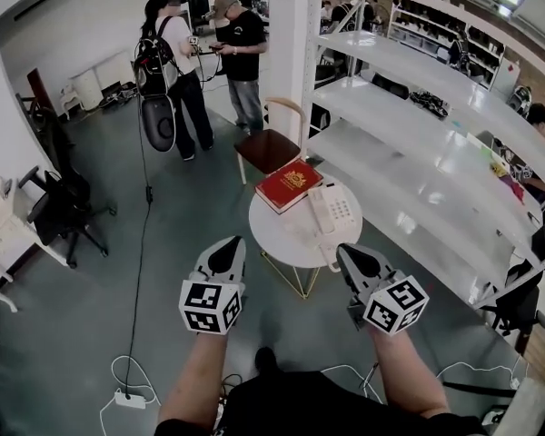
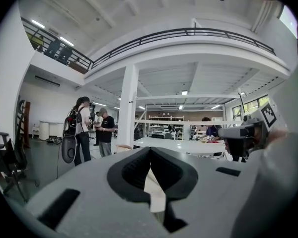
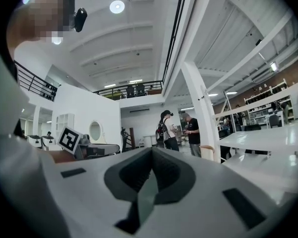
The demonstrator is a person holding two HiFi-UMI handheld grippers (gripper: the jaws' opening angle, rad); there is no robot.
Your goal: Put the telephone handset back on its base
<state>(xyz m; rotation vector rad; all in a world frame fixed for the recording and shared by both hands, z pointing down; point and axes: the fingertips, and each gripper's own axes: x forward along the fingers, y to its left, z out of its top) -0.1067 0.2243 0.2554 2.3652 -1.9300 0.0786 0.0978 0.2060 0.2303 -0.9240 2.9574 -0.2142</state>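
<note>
A person holds two grey tongs out in front, side by side and level. The left grey tong with a black-and-white marker cube [image 1: 228, 245] has its jaws pressed together, with nothing in them. The right grey tong with a marker cube [image 1: 348, 251] is closed too, and it is also empty.

Both tongs point at a small round white table [image 1: 274, 234]. On it lies a red book with gold print [image 1: 289, 185]. Just beside the book sits the white telephone base with grey buttons [image 1: 334, 211]. The white telephone handset [image 1: 316, 240] is hard to see on the white top. It seems to lie off the base, on the side nearer the tongs.

A wooden chair with a dark red seat [image 1: 270, 148] stands behind the table. Long white shelves [image 1: 409, 143] run along the right. Two people in dark clothes [image 1: 209, 62] stand farther back.
</note>
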